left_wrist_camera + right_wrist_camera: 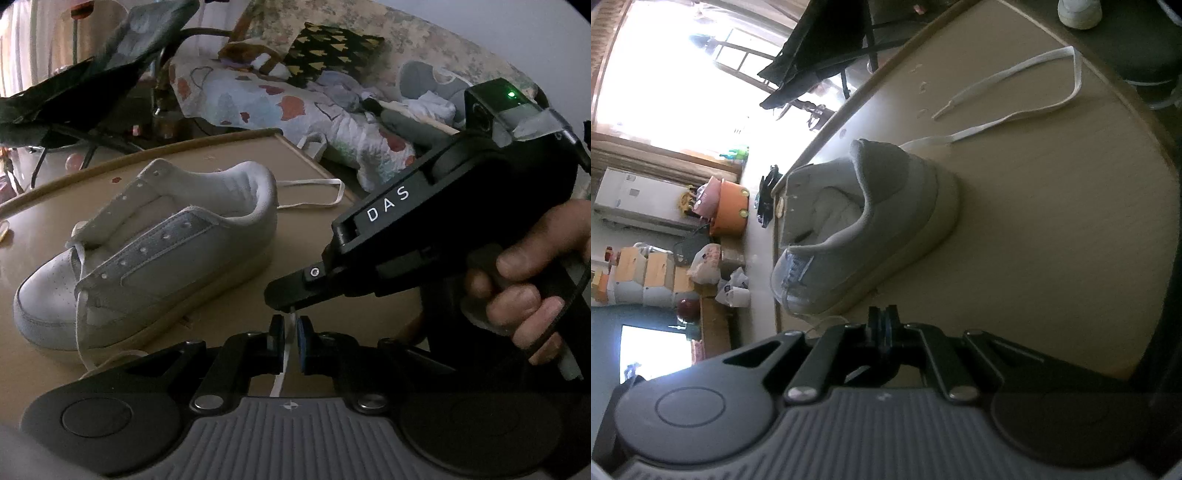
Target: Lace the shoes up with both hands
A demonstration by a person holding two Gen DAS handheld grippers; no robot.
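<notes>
White shoe (147, 251): on counter (314, 229), toe twd left gripper (290, 332). Lace (286, 347): runs from front eyelets, between left gripper pads, narrow gap, pads not clearly pressing. Right gripper (286, 302): tips closed on lace end, just above left. Other lace end loose behind heel.
</notes>
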